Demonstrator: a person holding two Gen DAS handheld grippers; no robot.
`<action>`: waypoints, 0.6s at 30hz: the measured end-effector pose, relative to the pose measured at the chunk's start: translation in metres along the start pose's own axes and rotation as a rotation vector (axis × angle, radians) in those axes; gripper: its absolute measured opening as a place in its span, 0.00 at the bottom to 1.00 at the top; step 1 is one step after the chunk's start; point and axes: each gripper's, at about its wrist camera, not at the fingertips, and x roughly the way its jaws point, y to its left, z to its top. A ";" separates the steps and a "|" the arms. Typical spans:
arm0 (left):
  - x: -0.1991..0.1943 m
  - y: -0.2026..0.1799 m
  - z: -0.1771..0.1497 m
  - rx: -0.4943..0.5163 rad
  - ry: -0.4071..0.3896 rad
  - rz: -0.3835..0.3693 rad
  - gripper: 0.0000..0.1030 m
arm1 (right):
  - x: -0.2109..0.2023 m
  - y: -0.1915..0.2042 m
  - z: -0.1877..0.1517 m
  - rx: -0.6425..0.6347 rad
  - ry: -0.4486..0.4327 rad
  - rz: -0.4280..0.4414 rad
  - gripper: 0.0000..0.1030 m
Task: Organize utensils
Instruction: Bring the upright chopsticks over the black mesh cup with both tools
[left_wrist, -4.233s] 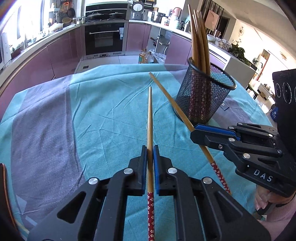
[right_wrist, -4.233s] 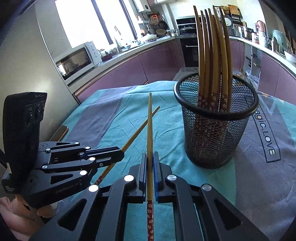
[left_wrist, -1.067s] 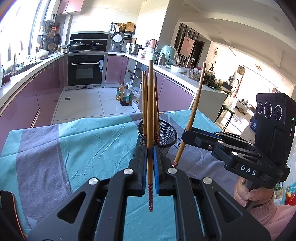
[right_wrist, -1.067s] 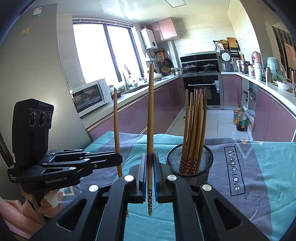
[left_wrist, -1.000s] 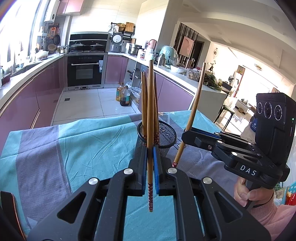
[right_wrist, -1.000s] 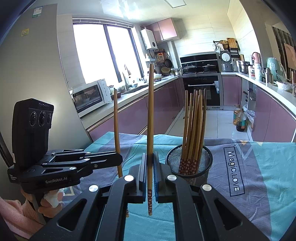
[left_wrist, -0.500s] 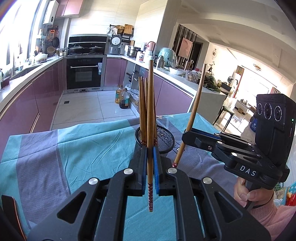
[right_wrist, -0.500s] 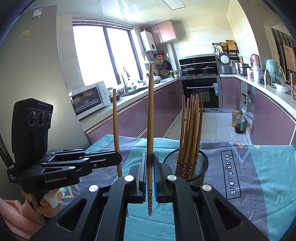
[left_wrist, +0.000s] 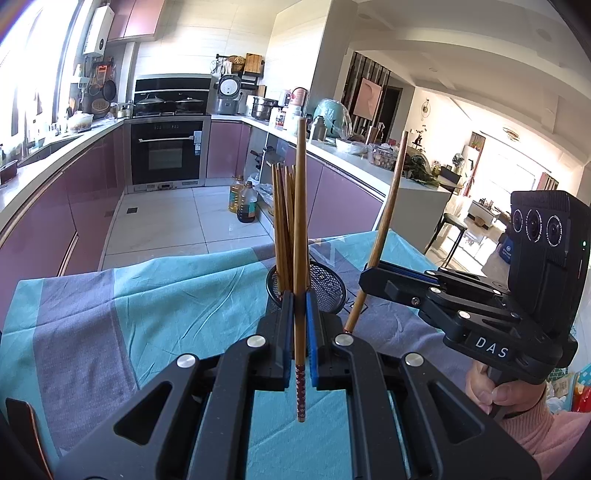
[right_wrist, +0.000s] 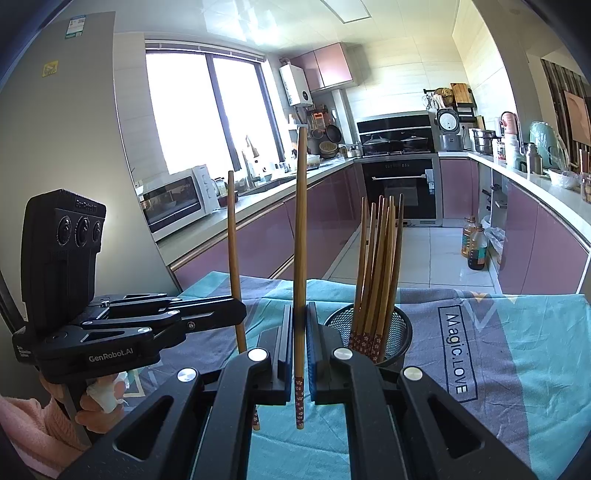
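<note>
My left gripper (left_wrist: 300, 301) is shut on a wooden chopstick (left_wrist: 301, 221) with a red flowered end, held upright above the table. My right gripper (right_wrist: 300, 314) is shut on a second such chopstick (right_wrist: 301, 240), also upright. Each gripper shows in the other's view: the right gripper (left_wrist: 373, 275) with its chopstick (left_wrist: 388, 214), the left gripper (right_wrist: 236, 312) with its chopstick (right_wrist: 232, 251). A black mesh holder (right_wrist: 400, 334) stands on the table beyond both, holding several chopsticks (right_wrist: 376, 266); it also shows in the left wrist view (left_wrist: 328, 284).
The table wears a teal and grey cloth (left_wrist: 147, 302) with "Magic.LOVE" printed on it (right_wrist: 456, 354). Behind lie the kitchen floor, purple cabinets and an oven (left_wrist: 166, 151). A microwave (right_wrist: 177, 199) sits on the left counter.
Both grippers have risen and tipped their chopsticks from lying on the cloth to upright. Over the last second both moved slightly higher, so the holder sits lower in view.
</note>
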 end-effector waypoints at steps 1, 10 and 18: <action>0.000 0.000 0.000 0.001 -0.001 0.000 0.07 | 0.000 -0.001 0.000 0.001 0.000 0.000 0.05; 0.001 -0.005 0.007 0.009 -0.006 0.003 0.07 | 0.002 -0.007 0.002 0.008 -0.005 0.004 0.05; 0.002 -0.008 0.011 0.022 -0.012 0.006 0.07 | 0.001 -0.008 0.003 0.003 -0.010 0.002 0.05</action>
